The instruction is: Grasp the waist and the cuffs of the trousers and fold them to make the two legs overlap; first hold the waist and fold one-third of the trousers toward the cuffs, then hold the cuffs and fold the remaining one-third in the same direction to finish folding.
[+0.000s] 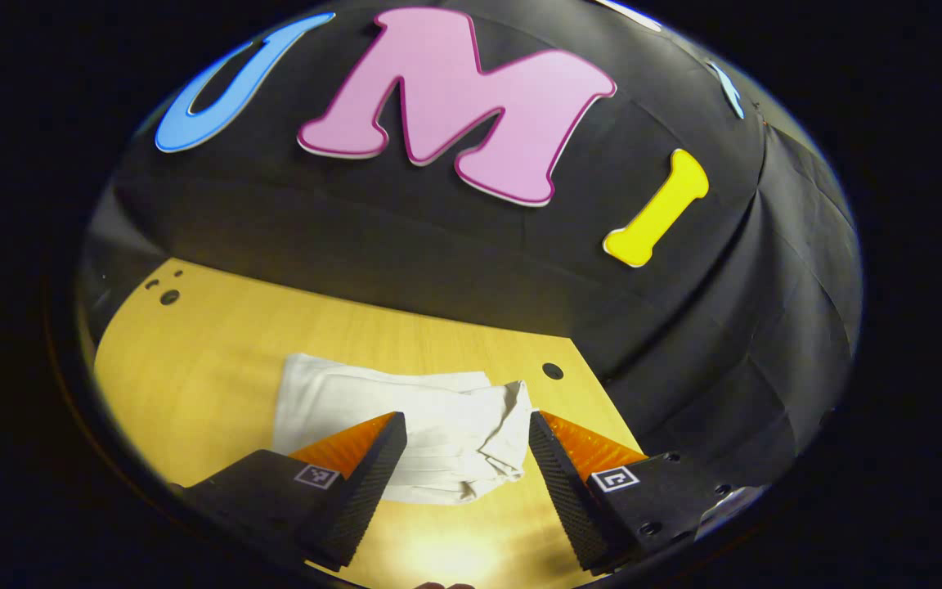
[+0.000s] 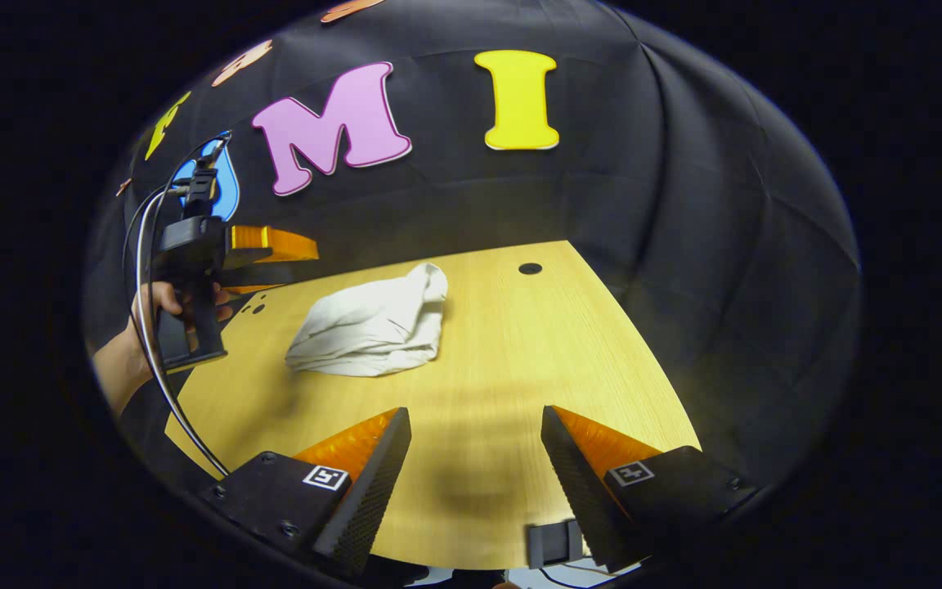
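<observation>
Both grippers (image 1: 467, 425) (image 2: 475, 425) spread, empty above tabletop (image 2: 520, 352); bunched trousers (image 2: 373, 327) may hide waist, causing a wrong-layer grab.

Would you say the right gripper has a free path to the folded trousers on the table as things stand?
Probably yes. The right gripper is open and apart from the trousers, with only bare table between them; the left gripper is held off to one side.

The trousers (image 2: 373, 325) lie bunched on the table (image 2: 520, 360), toward its far side near the booth wall. The left gripper (image 2: 275, 254) hangs to their left, above the table's edge.
</observation>
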